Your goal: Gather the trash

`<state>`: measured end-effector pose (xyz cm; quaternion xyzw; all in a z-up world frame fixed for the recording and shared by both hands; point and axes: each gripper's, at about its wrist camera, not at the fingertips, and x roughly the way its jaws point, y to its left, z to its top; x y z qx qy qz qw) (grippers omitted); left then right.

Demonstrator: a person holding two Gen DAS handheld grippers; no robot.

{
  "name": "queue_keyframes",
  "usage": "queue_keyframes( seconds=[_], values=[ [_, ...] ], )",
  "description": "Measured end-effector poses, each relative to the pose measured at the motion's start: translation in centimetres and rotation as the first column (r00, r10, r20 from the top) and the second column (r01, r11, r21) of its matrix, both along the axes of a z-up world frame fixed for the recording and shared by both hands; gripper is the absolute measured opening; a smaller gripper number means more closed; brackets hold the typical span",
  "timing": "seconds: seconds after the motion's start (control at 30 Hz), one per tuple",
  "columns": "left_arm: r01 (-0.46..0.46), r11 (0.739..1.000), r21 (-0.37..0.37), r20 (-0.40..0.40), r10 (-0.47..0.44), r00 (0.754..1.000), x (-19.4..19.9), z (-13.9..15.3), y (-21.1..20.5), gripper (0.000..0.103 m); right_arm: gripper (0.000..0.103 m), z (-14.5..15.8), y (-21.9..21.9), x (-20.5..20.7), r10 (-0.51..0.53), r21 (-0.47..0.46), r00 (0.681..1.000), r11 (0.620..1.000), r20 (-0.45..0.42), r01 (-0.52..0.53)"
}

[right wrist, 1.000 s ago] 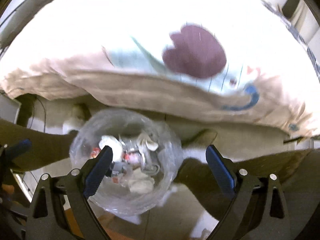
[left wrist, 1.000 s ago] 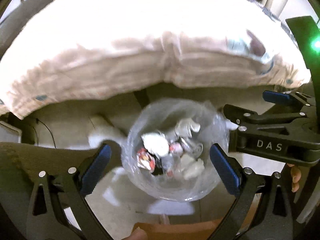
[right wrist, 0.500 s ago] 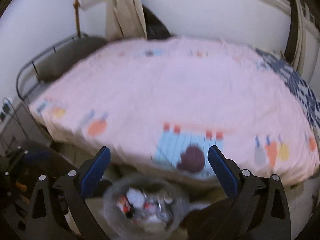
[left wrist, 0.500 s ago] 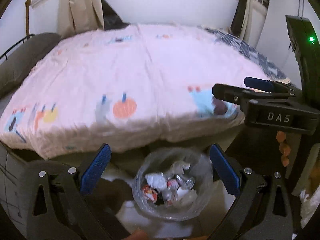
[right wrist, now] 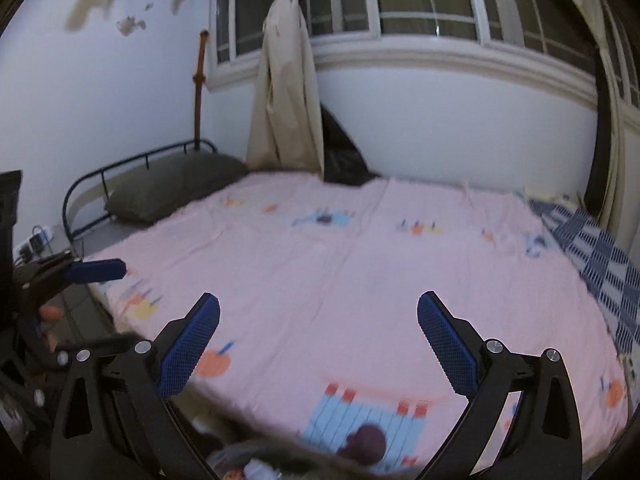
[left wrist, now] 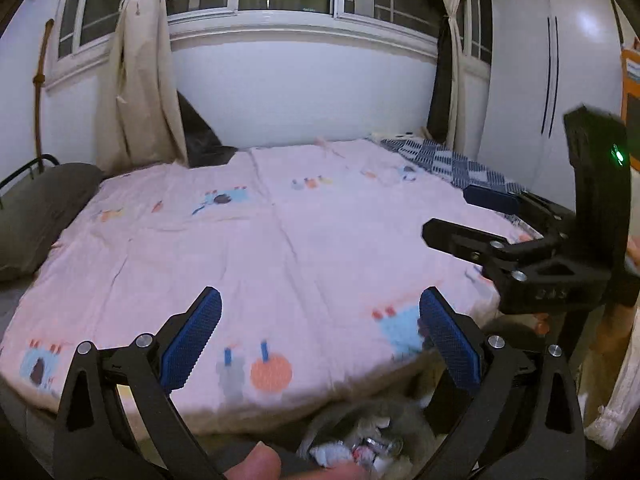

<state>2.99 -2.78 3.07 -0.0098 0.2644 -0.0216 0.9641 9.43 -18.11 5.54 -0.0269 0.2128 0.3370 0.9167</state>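
Trash (left wrist: 360,450), crumpled wrappers gathered in a clear bag (left wrist: 404,416), sits on the floor below the near edge of the bed (left wrist: 280,248), at the very bottom of both wrist views and partly cut off. We find the left tongs (left wrist: 320,340) spread wide and holding nothing; the right tongs (right wrist: 318,344) are likewise spread and empty. Both point out over the pink sheet (right wrist: 360,260), level with the mattress, so the bag lies beneath and short of their tips, not ahead of them. In the left view it lies under the right-hand pad; in the right view, under the left-hand pad, so it sits between the two tools, neither clearly nearer. We judge that any next grasp requires a downward tilt first. No loose trash is discernible on the sheet; blur limits that finding.
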Motion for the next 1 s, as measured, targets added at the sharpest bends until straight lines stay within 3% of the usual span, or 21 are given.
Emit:
queue_keyframes(
  seconds=[0.17, 0.27, 0.37, 0.53, 0.8, 1.0],
  values=[
    [0.031, 0.999, 0.040, 0.048, -0.033, 0.998, 2.9, -0.3, 0.3, 0.097, 0.095, 0.4, -0.2, 1.4, 0.009, -0.009, 0.997, 1.000, 0.071, -0.008],
    [0.083, 0.996, 0.013, 0.061, -0.084, 0.995, 4.2, -0.1, 0.5, 0.097, 0.095, -0.1, 0.2, 2.3, 0.009, -0.024, 0.998, 1.000, 0.065, -0.007],
    [0.071, 0.997, 0.020, 0.095, -0.072, 0.993, 4.7, 0.0, 0.6, 0.097, 0.095, -0.7, 0.1, 3.1, 0.043, -0.025, 0.999, 0.999, 0.030, -0.042],
    [0.080, 0.997, -0.013, 0.044, -0.079, 0.996, 5.7, -0.7, 0.6, 0.097, 0.095, -1.3, 0.6, 3.0, 0.069, -0.047, 0.997, 0.997, 0.019, -0.068],
    [0.071, 0.997, -0.031, 0.029, -0.070, 0.997, 5.9, -1.1, 0.7, 0.097, 0.095, -1.5, -0.3, 2.9, 0.076, -0.022, 0.997, 0.997, 0.015, -0.075],
    [0.063, 0.998, -0.007, 0.011, -0.063, 0.998, 6.1, -1.2, 0.6, 0.097, 0.095, -1.4, -0.5, 2.1, 0.092, -0.041, 0.995, 0.995, 0.047, -0.090]
  ],
)
